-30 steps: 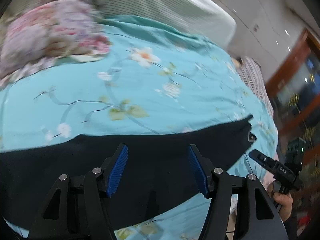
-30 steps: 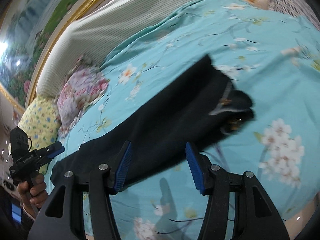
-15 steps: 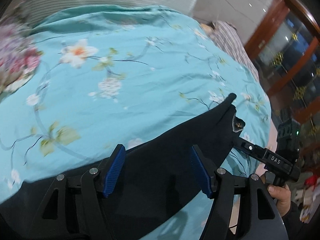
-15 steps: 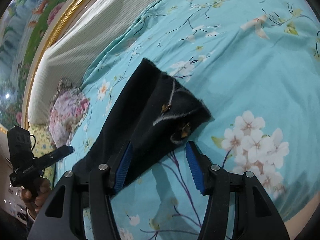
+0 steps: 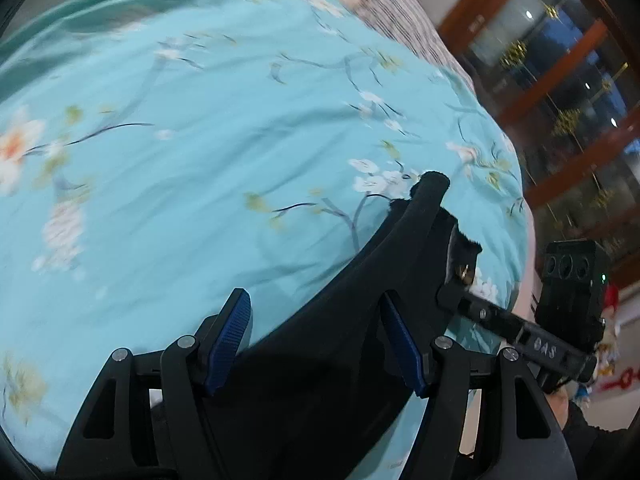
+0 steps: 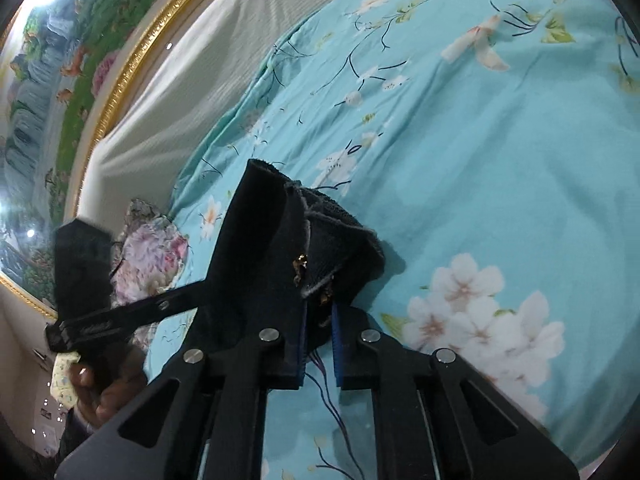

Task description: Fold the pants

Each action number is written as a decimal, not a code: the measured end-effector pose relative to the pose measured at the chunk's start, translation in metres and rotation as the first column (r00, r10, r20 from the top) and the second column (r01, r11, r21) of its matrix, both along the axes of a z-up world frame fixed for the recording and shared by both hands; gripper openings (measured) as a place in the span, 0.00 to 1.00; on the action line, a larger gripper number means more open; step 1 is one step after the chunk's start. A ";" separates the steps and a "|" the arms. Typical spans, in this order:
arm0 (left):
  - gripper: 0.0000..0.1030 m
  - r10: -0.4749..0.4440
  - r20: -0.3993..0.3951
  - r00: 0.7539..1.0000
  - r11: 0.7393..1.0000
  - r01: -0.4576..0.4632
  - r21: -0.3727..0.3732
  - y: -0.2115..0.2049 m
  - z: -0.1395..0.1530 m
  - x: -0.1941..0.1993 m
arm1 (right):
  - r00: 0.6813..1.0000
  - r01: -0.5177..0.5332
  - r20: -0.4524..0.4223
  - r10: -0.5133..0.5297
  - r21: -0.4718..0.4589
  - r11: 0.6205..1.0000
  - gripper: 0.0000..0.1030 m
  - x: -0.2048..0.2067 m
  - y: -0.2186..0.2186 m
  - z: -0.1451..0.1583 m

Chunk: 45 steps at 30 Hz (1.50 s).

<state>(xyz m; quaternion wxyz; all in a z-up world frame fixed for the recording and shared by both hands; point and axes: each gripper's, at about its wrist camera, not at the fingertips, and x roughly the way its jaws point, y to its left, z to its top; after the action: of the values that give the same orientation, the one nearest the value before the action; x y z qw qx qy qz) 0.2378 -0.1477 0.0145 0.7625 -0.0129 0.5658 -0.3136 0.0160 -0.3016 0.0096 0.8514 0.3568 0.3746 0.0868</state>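
Since a moment ago the right gripper (image 6: 318,346) has closed in from open above the cloth to pinching the waistband end of the black pants (image 6: 276,264), its blue pads (image 6: 337,344) nearly together on the fabric. The left gripper (image 5: 316,340) has swung toward the same end and hovers with its jaws wide apart over the dark cloth. The pants (image 5: 360,320) lie across the near edge of the turquoise floral bedspread (image 5: 200,160), running up toward one o'clock. Farther off, at nine o'clock in the right wrist view, sits a flowered pillow (image 6: 152,252), with a gold-framed painting (image 6: 80,72) beyond.
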 end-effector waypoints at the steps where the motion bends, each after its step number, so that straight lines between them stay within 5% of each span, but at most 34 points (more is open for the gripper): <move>1: 0.66 -0.013 -0.011 1.000 1.000 0.013 0.001 -0.006 -0.003 0.004 | 1.000 -0.002 0.002 0.002 0.008 1.000 0.10 -0.001 -0.001 -0.001; 6: 0.54 -0.130 -0.077 0.988 0.991 0.128 -0.040 -0.045 -0.017 0.019 | 1.000 -0.010 0.020 0.010 0.019 1.000 0.10 -0.004 -0.004 -0.004; 8: 0.41 -0.164 -0.091 0.982 0.985 0.159 -0.060 -0.055 -0.020 0.023 | 1.000 -0.018 0.020 0.017 0.016 1.000 0.10 -0.004 -0.004 -0.004; 11: 0.24 -0.186 -0.093 0.978 0.980 0.178 -0.090 -0.061 -0.021 0.028 | 0.999 -0.029 0.021 0.028 0.028 0.999 0.10 -0.004 -0.005 -0.005; 14: 0.18 -0.190 -0.063 0.980 0.977 0.183 -0.109 -0.058 -0.014 0.024 | 0.999 -0.040 0.026 0.039 0.036 0.999 0.10 -0.003 -0.006 -0.003; 22: 0.15 -0.154 0.033 0.987 0.963 0.158 -0.216 -0.018 0.037 0.001 | 0.989 -0.110 0.105 0.107 0.024 0.994 0.10 -0.006 0.010 0.029; 30: 0.14 -0.073 0.103 0.992 0.958 0.099 -0.270 0.044 0.079 -0.038 | 0.942 -0.262 0.225 0.248 0.036 0.964 0.10 -0.014 0.051 0.073; 45: 0.13 0.140 0.063 0.988 0.945 -0.114 -0.308 0.159 0.052 -0.091 | 0.876 -0.456 0.195 0.440 0.042 0.889 0.11 -0.013 0.143 0.071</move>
<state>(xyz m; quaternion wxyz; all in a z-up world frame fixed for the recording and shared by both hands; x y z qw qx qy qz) 0.1473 0.0111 0.0669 0.7931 -0.1531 0.4763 -0.3473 0.0034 -0.1584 0.0808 0.8221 0.2877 0.3642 0.3297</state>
